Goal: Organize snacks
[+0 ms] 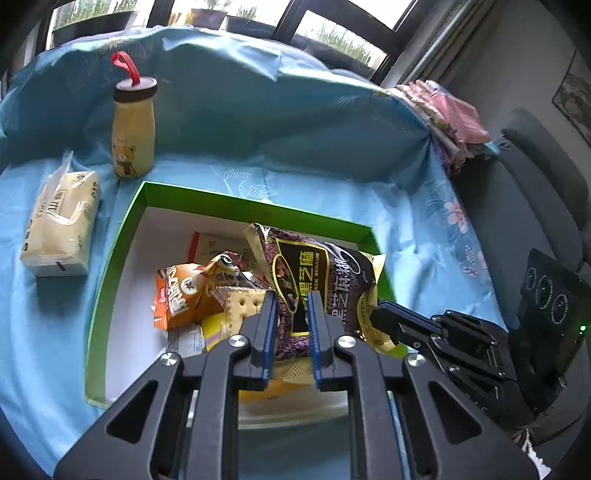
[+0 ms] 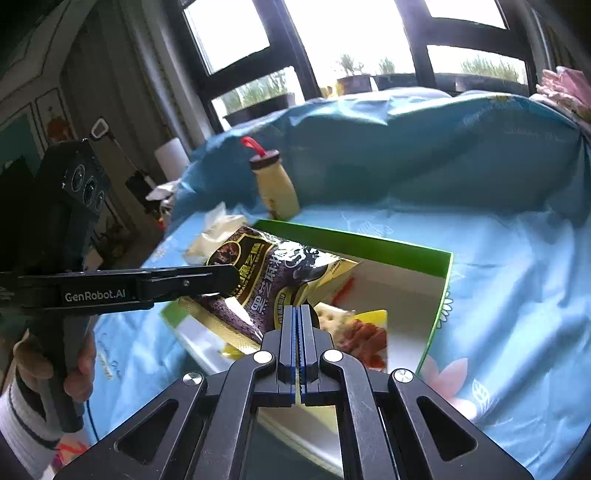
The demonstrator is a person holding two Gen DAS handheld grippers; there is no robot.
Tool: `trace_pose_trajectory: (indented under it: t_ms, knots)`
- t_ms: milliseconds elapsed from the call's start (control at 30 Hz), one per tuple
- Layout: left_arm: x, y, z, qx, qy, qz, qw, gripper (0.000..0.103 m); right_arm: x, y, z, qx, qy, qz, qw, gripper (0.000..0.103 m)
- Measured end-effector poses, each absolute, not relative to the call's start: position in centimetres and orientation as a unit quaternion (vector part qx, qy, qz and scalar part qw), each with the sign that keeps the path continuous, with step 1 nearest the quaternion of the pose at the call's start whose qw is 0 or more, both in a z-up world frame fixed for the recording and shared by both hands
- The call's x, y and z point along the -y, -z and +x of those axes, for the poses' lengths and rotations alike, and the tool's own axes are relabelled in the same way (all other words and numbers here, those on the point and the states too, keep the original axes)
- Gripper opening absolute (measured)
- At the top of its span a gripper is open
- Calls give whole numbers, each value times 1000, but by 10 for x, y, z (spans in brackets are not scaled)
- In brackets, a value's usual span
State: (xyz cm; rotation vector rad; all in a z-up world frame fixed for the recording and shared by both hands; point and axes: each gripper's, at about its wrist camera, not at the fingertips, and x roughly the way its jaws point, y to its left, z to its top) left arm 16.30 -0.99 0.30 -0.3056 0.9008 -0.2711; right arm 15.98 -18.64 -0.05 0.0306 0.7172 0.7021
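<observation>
Now both grippers are holding one dark sesame bag (image 1: 314, 280) above the green box (image 1: 122, 240). The left gripper (image 1: 291, 314) is standing almost closed, its blue pads pinching the near part of the bag; the right gripper (image 2: 299, 317) is fully closed on the bag's yellow edge, as its own camera is showing. The bag is hanging tilted over the right half of the box, not yet lying flat inside. Under it, an orange pack (image 1: 184, 295), a cracker pack (image 1: 243, 306) and a red snack (image 2: 364, 338) are already lying in the box. I think the risk is this: each grip is taking only a thin piece of slippery foil, so the bag can slide out if the hands are pulling apart, or it can tear at the seam. If it is released now, it can also land on the right wall of the box and fall outside. Further away, a tissue pack (image 1: 61, 225) and a yellow bear bottle (image 1: 133, 129) are standing on the left, outside the box. Everything is resting on a soft blue cloth (image 1: 406, 221) with flowers, which is rising behind like a cover over something bulky. Behind it, dark window frames (image 2: 417, 33) and plant pots (image 2: 354, 83) are showing, with a grey chair (image 1: 535, 177) at the right.
</observation>
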Motion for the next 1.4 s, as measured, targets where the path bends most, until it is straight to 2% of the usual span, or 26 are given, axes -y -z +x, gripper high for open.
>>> trace_pose_trajectory:
  t_ms: [200,267,433,533,667,700,733,767,800,867,933,967,1000,1100,1400]
  knots:
    - [12,14,177,-452,107,-136,875,28,180,18,178,-379,-311,5,871,2]
    - [13,15,176,-453,100,-129,877,40,177,18,177,-380,-312,-2,871,2]
    - [14,8,171,-450,84,-109,882,44,171,11,172,-379,-310,-12,872,2]
    - [15,-2,161,-438,73,-91,891,61,171,5,166,-376,-309,-16,873,3]
    - [17,-17,144,-424,52,-64,902,74,174,-4,154,-380,-300,-19,875,6]
    - [18,-21,139,-420,43,-57,905,74,175,-7,151,-382,-294,-21,876,13]
    - [19,-26,133,-415,37,-48,908,76,176,-9,148,-383,-288,-23,877,25]
    - [20,-29,128,-413,32,-42,909,83,177,-13,143,-384,-281,-26,879,34]
    - [20,-32,123,-410,25,-39,911,87,178,-17,140,-384,-278,-27,880,55]
    - [20,-40,111,-401,16,-34,915,89,181,-26,130,-381,-262,-33,886,78]
    - [21,-46,102,-401,4,-28,916,93,182,-35,122,-379,-252,-39,889,81]
    - [21,-49,98,-402,-1,-28,915,100,183,-41,116,-380,-244,-43,891,82]
    - [21,-53,94,-401,-7,-29,916,103,183,-45,114,-381,-239,-46,892,83]
    - [22,-64,82,-397,-20,-32,917,103,183,-56,102,-384,-226,-58,893,88]
    - [21,-83,64,-408,-27,-52,911,103,181,-79,86,-387,-213,-61,895,88]
